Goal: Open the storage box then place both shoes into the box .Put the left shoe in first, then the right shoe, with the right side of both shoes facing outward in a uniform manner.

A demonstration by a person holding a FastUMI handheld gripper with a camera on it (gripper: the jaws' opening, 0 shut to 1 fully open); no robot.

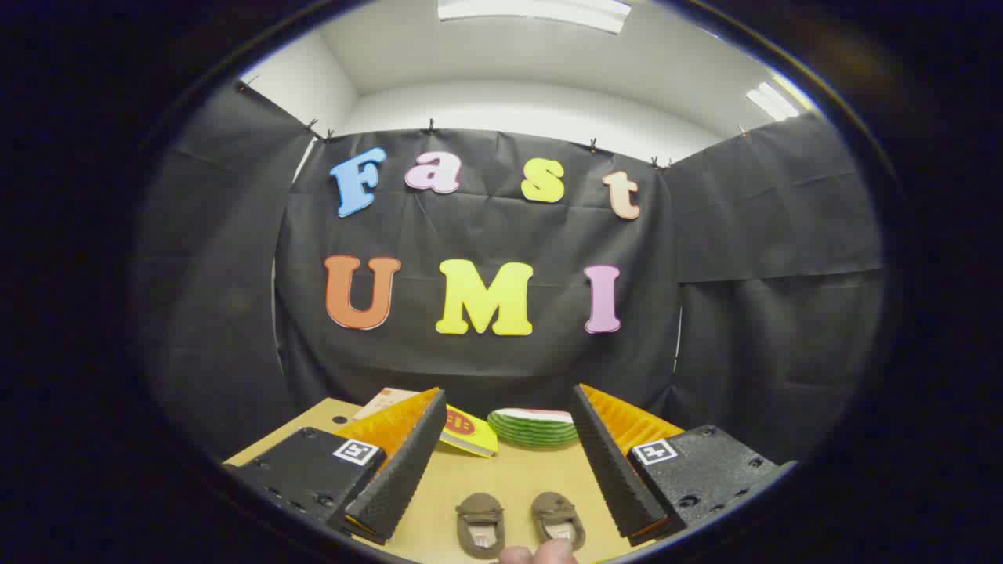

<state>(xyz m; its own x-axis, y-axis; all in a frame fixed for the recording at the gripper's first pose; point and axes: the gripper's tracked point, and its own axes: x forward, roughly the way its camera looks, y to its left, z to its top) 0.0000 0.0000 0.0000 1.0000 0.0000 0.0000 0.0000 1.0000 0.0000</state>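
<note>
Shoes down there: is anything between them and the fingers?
Nothing visible blocks them. The two shoes lie side by side on the table, between the open gripper fingers. A fingertip shows just beside the nearer edge of the shoes.

The tongs (509, 403) stand wide apart over the desk (509, 478), gripping nothing. Between the fingers lie two brown shoes (519, 523) side by side, a fingertip (541, 554) just near them; farther off sit a watermelon-patterned object (534, 427) and a yellow booklet (468, 431)

Gripper cam riding low over table (439, 486), looking fwd along spread fingers (400, 454) toward booth's back wall (486, 368); shoes (517, 523) sitting close below.
</note>
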